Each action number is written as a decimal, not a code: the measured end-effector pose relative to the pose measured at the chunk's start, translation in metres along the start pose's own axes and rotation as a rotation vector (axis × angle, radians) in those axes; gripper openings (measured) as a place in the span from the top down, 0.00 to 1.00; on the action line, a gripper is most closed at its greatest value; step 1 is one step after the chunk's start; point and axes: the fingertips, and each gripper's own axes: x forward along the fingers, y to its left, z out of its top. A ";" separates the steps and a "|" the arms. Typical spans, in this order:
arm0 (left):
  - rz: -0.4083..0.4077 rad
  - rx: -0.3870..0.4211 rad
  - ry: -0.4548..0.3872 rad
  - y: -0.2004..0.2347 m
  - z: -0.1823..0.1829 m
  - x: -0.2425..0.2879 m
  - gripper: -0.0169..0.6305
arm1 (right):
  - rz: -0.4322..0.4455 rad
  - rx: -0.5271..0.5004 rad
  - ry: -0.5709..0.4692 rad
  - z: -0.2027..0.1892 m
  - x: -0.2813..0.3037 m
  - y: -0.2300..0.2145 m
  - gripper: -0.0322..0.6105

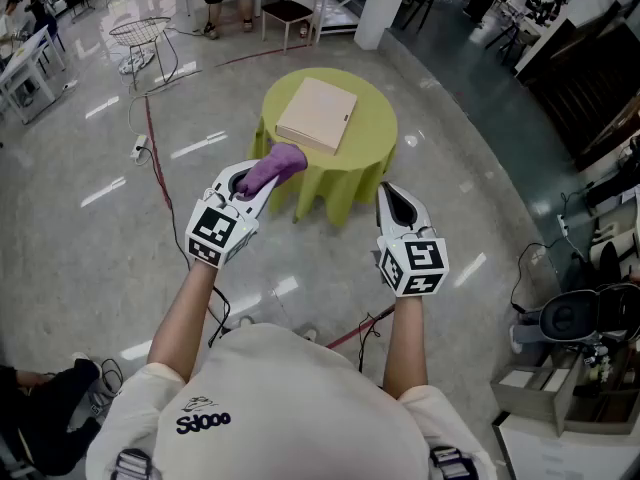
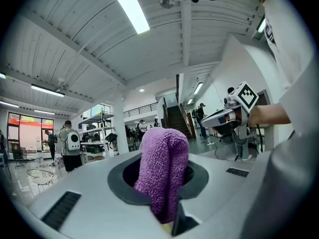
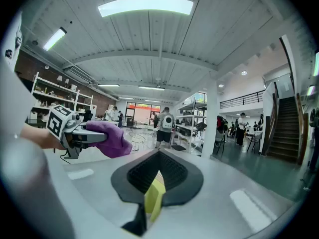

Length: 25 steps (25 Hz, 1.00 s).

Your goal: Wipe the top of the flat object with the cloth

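L gripper (image 1: 258,190) clamps cloth (image 1: 276,164), long axis fwd toward flat object (image 1: 317,114); R gripper (image 1: 390,196) jaws together.

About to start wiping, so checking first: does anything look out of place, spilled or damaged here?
Nothing stands out. The flat board lies flat on the round table, and the purple cloth is clamped in the left gripper, not yet touching it.

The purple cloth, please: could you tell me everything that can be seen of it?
The purple cloth looks like fluffy, looped microfibre, bunched into a soft rounded wad. The left claw is shut on one end, and the free end bulges out past the tips. Nothing else touches it: it is held in the air, short of the flat tan box on the green-covered round table.
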 end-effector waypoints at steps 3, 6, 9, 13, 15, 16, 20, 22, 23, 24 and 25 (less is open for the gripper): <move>0.009 -0.005 0.000 0.000 0.004 0.001 0.87 | 0.009 -0.004 -0.001 0.001 -0.001 -0.004 0.94; 0.010 -0.008 -0.013 -0.005 0.006 0.002 0.87 | 0.022 -0.010 0.011 -0.004 -0.004 -0.006 0.94; 0.017 -0.008 -0.008 -0.007 0.007 0.003 0.87 | 0.036 -0.002 0.002 -0.004 -0.005 -0.007 0.94; 0.032 -0.016 0.005 -0.014 0.001 0.005 0.87 | 0.055 0.009 -0.039 0.000 -0.010 -0.011 0.94; 0.036 -0.018 0.012 -0.019 -0.001 0.007 0.87 | 0.058 0.023 -0.056 0.001 -0.014 -0.019 0.93; 0.037 -0.016 0.017 -0.023 -0.001 0.010 0.87 | 0.053 0.031 -0.061 0.000 -0.016 -0.025 0.93; 0.063 0.013 0.040 -0.038 0.000 0.020 0.87 | 0.058 0.062 -0.053 -0.009 -0.022 -0.050 0.94; 0.089 0.021 0.054 -0.044 0.002 0.026 0.87 | 0.088 0.069 -0.048 -0.012 -0.024 -0.057 0.94; 0.101 0.018 0.060 -0.046 0.002 0.028 0.87 | 0.104 0.068 -0.047 -0.014 -0.024 -0.060 0.94; 0.111 0.015 0.064 -0.049 0.002 0.030 0.87 | 0.118 0.063 -0.043 -0.015 -0.025 -0.062 0.94; 0.119 0.012 0.067 -0.051 0.002 0.032 0.87 | 0.132 0.056 -0.038 -0.017 -0.024 -0.063 0.94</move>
